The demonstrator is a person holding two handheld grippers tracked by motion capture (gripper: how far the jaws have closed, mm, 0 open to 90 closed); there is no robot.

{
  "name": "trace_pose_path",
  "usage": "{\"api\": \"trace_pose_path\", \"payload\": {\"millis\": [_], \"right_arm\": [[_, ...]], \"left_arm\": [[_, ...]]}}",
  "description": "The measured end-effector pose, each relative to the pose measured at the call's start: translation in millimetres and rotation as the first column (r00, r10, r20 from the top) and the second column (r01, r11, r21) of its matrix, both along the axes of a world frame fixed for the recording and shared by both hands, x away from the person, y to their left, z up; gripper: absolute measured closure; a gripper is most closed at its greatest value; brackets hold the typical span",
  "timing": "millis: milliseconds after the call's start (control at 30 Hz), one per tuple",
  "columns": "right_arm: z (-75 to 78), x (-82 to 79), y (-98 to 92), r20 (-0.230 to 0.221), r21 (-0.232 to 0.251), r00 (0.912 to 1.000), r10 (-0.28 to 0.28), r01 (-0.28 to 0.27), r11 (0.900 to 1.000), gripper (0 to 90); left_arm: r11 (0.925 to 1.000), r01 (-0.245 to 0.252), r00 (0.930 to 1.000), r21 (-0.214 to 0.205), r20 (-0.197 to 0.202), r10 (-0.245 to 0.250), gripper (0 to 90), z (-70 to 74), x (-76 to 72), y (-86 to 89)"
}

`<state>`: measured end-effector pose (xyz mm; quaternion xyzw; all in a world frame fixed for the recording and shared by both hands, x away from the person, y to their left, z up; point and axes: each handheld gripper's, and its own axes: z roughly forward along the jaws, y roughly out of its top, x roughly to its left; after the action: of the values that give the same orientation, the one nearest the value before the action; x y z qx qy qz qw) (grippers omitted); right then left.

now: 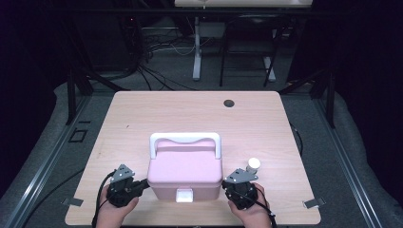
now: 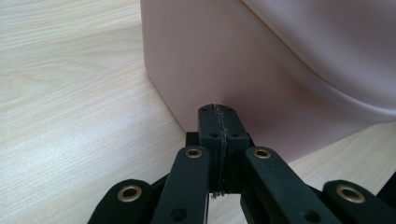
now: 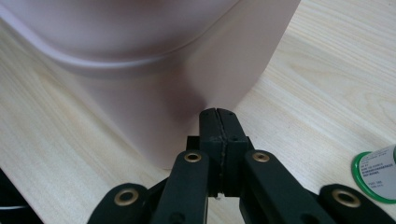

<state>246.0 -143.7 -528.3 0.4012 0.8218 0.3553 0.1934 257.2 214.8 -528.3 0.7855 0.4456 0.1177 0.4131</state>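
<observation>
At the near left of the desk (image 1: 142, 109), the left hand-held gripper (image 1: 141, 184) lies low over the wood, held in a hand (image 1: 116, 211) that comes in from the near edge. Its jaws are clenched together with nothing between them, and in the left gripper view their tips (image 2: 218, 114) sit right against the left wall of the pink box (image 2: 261, 74), close to its near corner.

The pink box (image 1: 185, 173) stands in the middle of the near half of the desk, lid down, its white handle (image 1: 185, 139) folded toward the far side and a white latch (image 1: 184, 195) on its near face.

To the right, the right hand-held gripper (image 1: 227, 184) is likewise clenched on nothing; in the right gripper view its tips (image 3: 218, 116) meet the box's right wall near a corner. Just beyond that gripper, a small bottle (image 1: 253, 165) with a white cap stands on the desk beside the box. A dark round hole (image 1: 229, 103) sits far right in the desk.
</observation>
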Motion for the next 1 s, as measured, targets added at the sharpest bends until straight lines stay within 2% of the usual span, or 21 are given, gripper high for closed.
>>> {"api": "trace_pose_path", "payload": {"millis": [267,600,767,800,1000], "right_arm": [[0.4,-3.4,-2.2,-0.007,0.002,1.0000,0.001,-0.001,1.0000,90.0],[1.3,-1.4,-6.5,-0.010,-0.008,0.9999,-0.008,0.008,0.9999,90.0],[1.5,-1.4,-6.9,-0.014,-0.006,0.9998,-0.011,0.011,0.9999,90.0],[1.4,-1.5,-6.4,-0.009,-0.010,0.9999,-0.014,0.013,0.9999,90.0],[2.4,-2.5,-5.7,-0.017,-0.014,0.9997,-0.015,0.015,0.9998,90.0]], "left_arm": [[0.9999,0.005,0.9998,-0.012,-0.018,-0.005,90.0,0.3,-0.5,0.0],[0.9995,0.023,0.9996,-0.021,-0.016,-0.024,90.0,-0.4,-1.2,-4.1],[0.9995,0.025,0.9995,-0.018,-0.020,-0.025,90.0,-2.0,-0.3,-4.2],[0.9995,0.031,0.9993,-0.004,-0.021,-0.031,90.0,-2.4,0.1,-4.4],[0.9995,0.032,0.9992,-0.008,-0.024,-0.032,90.0,-3.2,1.1,-4.0]]}}
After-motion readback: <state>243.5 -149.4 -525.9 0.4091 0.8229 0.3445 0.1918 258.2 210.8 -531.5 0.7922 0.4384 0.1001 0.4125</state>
